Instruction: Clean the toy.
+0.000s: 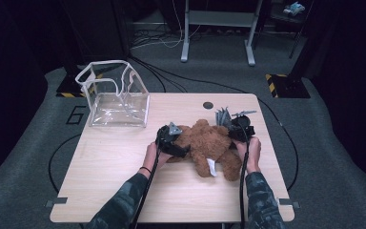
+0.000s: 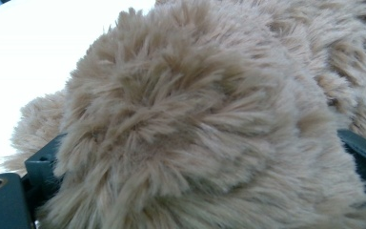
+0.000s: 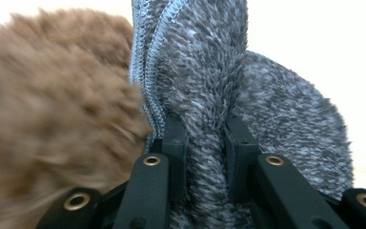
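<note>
Pinching grey cloth (image 3: 205, 95) between fingers (image 3: 174, 143)

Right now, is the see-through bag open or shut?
Open. The bag sits upright at the table's far left corner, its top gaping wide and its white-edged flap standing up.

Sleeves: camouflage pattern, dark green and grey, on both forearms.
Left gripper (image 1: 178, 148): black body, grey 3-cornered plate on top.
Right gripper (image 3: 205, 138): 2 black jaws, brass-coloured screw eyelets.
Cables: 2, black, 1 trailing from each gripper.
Left wrist: thin dark band.
</note>
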Tool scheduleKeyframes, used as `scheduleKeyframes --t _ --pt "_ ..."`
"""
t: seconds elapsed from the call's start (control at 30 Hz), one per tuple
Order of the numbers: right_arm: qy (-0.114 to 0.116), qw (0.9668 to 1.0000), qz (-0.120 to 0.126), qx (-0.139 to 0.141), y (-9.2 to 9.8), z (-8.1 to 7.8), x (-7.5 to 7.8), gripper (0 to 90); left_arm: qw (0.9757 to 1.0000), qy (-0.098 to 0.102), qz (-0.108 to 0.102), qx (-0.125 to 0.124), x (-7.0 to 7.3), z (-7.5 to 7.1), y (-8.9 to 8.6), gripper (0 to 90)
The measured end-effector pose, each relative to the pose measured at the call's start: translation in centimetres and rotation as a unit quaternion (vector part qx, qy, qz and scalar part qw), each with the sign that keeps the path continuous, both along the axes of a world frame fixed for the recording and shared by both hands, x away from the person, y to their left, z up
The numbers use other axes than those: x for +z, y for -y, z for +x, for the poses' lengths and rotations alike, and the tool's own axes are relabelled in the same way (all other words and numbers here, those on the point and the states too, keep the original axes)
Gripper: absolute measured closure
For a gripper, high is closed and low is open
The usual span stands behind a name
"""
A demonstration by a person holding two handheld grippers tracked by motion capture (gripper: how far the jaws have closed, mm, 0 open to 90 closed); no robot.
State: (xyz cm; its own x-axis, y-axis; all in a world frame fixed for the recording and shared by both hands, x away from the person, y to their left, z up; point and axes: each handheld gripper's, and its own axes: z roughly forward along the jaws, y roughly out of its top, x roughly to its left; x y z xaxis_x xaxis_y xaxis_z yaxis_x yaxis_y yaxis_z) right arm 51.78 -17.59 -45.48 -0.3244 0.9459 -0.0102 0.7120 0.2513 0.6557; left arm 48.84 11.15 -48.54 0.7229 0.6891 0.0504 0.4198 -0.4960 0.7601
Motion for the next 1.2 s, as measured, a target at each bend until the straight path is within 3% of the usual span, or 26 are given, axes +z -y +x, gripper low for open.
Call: scheduleKeyframes --t 0.07,0.23,0.27,0.37,0.47,0.57,0.67,0.7,0.77,0.87,0.97,1.03,1.13,1.2 --pt "-0.006 0.9998 -0.010 -0.016 0.2 0.1 -0.9 74.8 1.0000 0.003 0.000 0.001 0.0 0.0 0.0 5.4" --pt "-0.010 0.9991 -0.016 -0.038 0.8 0.2 -1.0 74.9 1.0000 0.006 0.004 0.001 0.0 -0.2 0.1 5.3" --pt "-0.011 0.9980 -0.033 -0.054 1.3 0.1 -0.9 74.8 1.0000 0.004 0.005 0.001 0.1 -0.2 0.1 5.3" --pt "-0.028 0.9946 -0.048 -0.088 2.8 0.2 -1.2 74.7 1.0000 0.007 0.002 0.002 0.0 -0.2 0.0 5.3" --pt "-0.039 0.9922 -0.038 -0.112 4.4 -0.1 -1.3 74.6 0.9999 0.015 -0.002 0.008 0.3 -0.4 0.0 3.9" --pt "-0.026 0.9935 -0.024 -0.108 4.8 -0.9 -0.6 74.5 0.9995 0.020 -0.019 0.016 0.7 -0.7 -0.1 1.0" --pt "-0.004 0.9962 -0.009 -0.086 4.5 -1.6 0.5 74.4 0.9991 0.028 -0.027 0.016 1.0 -1.0 -0.3 0.0" --pt "0.003 0.9971 -0.006 -0.075 4.3 -1.7 0.8 74.3 0.9983 0.036 -0.043 0.020 1.2 -1.4 -0.6 0.0" --pt "0.018 0.9985 0.003 -0.052 3.5 -2.1 1.4 74.3 0.9979 0.037 -0.049 0.021 1.3 -1.5 -0.8 0.0" --pt "0.019 0.9994 0.007 -0.029 2.1 -2.3 1.7 74.2 0.9966 0.050 -0.062 0.019 1.6 -2.4 -1.6 0.0" --pt "0.013 0.9999 0.003 -0.009 1.1 -2.0 1.1 74.2 0.9968 0.053 -0.058 0.016 1.4 -3.1 -2.1 0.0" --pt "0.004 1.0000 0.002 -0.008 0.9 -1.8 0.4 74.2 0.9967 0.054 -0.059 0.014 1.2 -3.2 -2.4 0.1" --pt "-0.011 0.9999 0.005 -0.010 0.9 -1.5 -0.7 74.2 0.9976 0.054 -0.042 0.014 0.0 -3.9 -3.0 2.7" --pt "-0.014 0.9998 -0.001 -0.014 1.0 -1.4 -1.2 74.2 0.9975 0.055 -0.042 0.017 -0.7 -4.2 -3.2 3.9"
